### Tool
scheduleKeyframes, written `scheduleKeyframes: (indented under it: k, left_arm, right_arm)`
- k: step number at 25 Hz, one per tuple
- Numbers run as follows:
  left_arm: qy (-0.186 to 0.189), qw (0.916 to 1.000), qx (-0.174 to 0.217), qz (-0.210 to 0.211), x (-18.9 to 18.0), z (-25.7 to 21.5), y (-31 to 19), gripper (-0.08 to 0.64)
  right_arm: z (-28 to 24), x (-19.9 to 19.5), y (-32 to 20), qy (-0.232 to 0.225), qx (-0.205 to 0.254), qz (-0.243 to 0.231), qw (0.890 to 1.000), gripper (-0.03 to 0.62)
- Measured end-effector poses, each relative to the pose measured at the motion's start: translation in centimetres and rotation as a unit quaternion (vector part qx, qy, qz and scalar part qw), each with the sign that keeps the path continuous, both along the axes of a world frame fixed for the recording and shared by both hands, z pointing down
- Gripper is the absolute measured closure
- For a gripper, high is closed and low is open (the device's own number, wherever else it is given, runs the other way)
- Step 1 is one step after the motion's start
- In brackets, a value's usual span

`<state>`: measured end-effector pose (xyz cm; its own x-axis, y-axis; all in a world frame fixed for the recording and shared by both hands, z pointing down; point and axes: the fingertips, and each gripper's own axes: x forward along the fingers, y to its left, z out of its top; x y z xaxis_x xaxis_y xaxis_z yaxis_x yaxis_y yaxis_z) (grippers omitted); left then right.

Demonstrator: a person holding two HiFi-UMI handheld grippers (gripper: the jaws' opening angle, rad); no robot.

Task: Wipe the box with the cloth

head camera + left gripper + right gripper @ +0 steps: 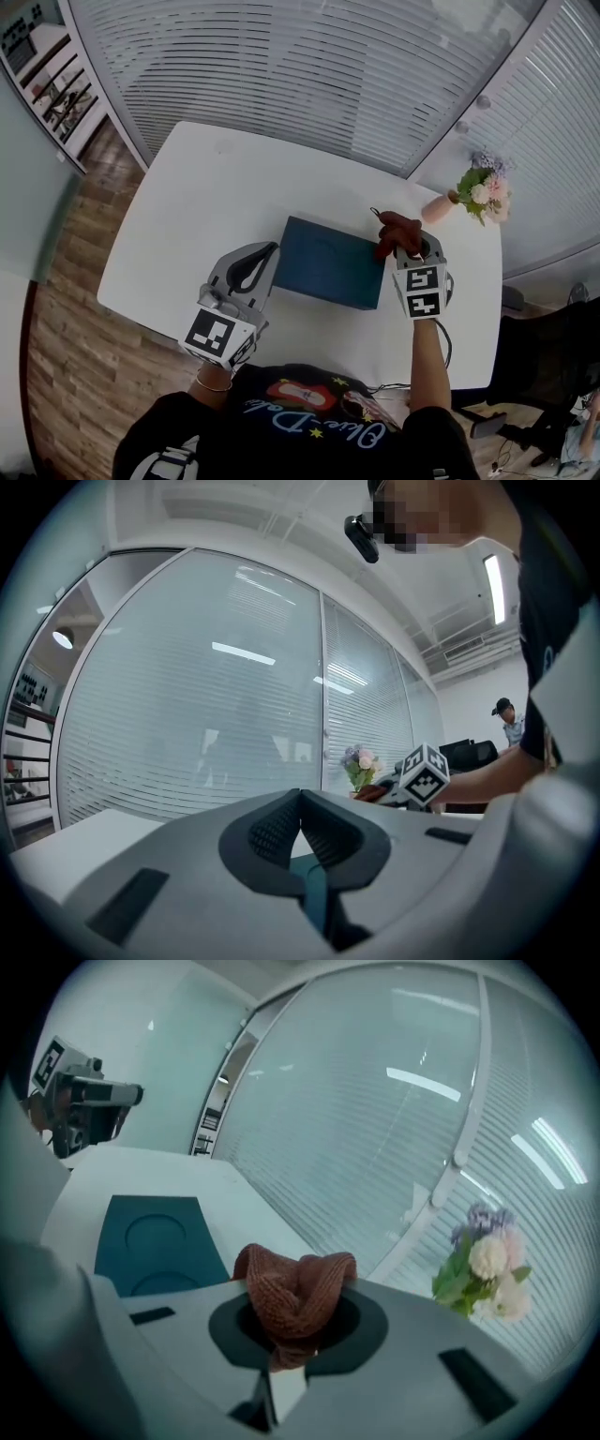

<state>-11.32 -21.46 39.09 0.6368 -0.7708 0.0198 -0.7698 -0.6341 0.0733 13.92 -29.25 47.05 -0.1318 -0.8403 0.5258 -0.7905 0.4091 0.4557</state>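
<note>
**A:** Where is the box sitting for you?

**B:** I'm seeing the dark teal box (328, 262) lying flat on the white table (187, 206), towards the near edge and about midway between my two tools. Two shallow round recesses are showing in its top from the right gripper view.

**A:** And the cloth?

**B:** I'm holding it in the right gripper (292, 1327). The jaws are pinching a bunched, reddish-brown knitted cloth (295, 1293), and it is bulging out above the tips. From the head view that tool is hanging at the far right corner of the box. I can't tell whether the cloth is touching the lid or only hovering over it.

**A:** What is the left one doing?

**B:** The left gripper (267, 251) is sitting at the left side of the box with its tips pointing at the box's near left edge. Its jaws are pressing together at the tips with nothing between them. I'm only catching a sliver of teal through the gap behind them. Contact with the box isn't clear to me.

**A:** Anything else on the table?

**B:** Flowers (483, 192) in a pale pink vase (436, 208) are lying tilted at the far right corner, well apart from the box.
</note>
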Motion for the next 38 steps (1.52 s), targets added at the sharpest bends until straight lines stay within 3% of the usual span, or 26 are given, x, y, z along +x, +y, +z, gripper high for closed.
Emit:
scheduleKeyframes:
  k: [3,6,11,17,24,38]
  left_arm:
    - [0.000,1.0000,0.004,0.000,-0.2,-0.2,0.2,0.557]
    - [-0.006,1.0000,0.000,-0.003,-0.7,-0.4,0.4,0.557]
    - [-0.006,0.9998,0.005,-0.020,-1.7,-0.7,0.5,0.557]
    - [-0.005,0.9994,0.000,-0.034,-3.0,-0.2,1.0,0.557]
    - [-0.007,0.9985,-0.008,-0.054,-4.2,0.1,1.0,0.557]
    - [-0.012,0.9994,-0.007,-0.033,-2.4,0.1,0.9,0.557]
  right_arm:
    - [-4.0,-3.8,-0.9,0.014,0.069,-0.040,0.997,0.566]
    - [-5.8,-8.4,-1.3,0.016,0.098,-0.091,0.991,0.566]
    - [-5.0,-16.7,-0.8,-0.003,0.087,-0.190,0.978,0.566]
    - [0.8,-23.7,1.3,0.069,0.035,-0.286,0.955,0.566]
    - [6.1,-24.5,3.3,0.098,-0.082,-0.325,0.937,0.566]
    - [6.6,-19.8,3.4,0.065,-0.115,-0.278,0.951,0.566]
